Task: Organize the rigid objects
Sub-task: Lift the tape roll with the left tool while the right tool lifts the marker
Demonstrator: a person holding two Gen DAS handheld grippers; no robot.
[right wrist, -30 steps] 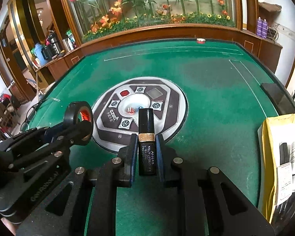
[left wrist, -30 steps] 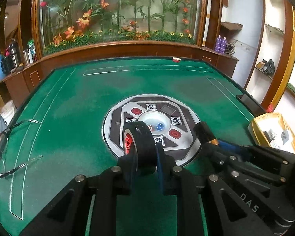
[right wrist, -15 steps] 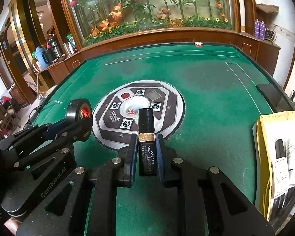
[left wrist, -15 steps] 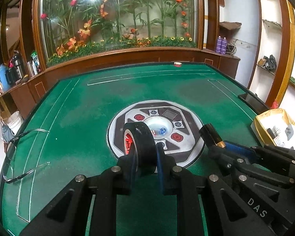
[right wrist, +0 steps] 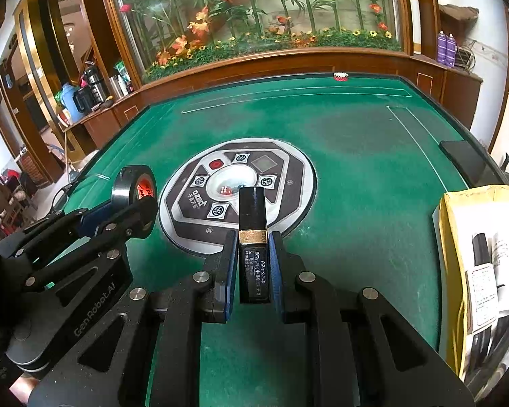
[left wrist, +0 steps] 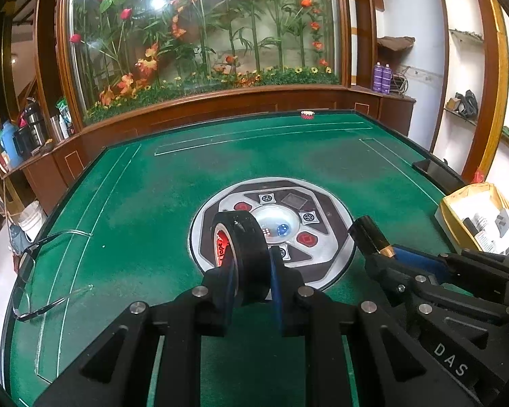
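Left wrist view: left claw (left wrist: 252,271) grips a black tape roll (left wrist: 242,254) above the table (left wrist: 135,203), near its centre console (left wrist: 275,230). Right claw (right wrist: 252,264) clamps a black tube (right wrist: 252,237). Neither item is placed yet; the yellow box (right wrist: 449,271), right of the console, appears the likely destination.

Green felt table (left wrist: 146,203), matt and slightly worn, with a glossy plastic centre panel (left wrist: 322,203). A roll of smooth black tape (left wrist: 251,251), faintly shiny. A glossy black tube (right wrist: 252,210) with a glittery gold band. Matt black plastic grippers with metal screws. Polished wood cabinets (right wrist: 288,64).
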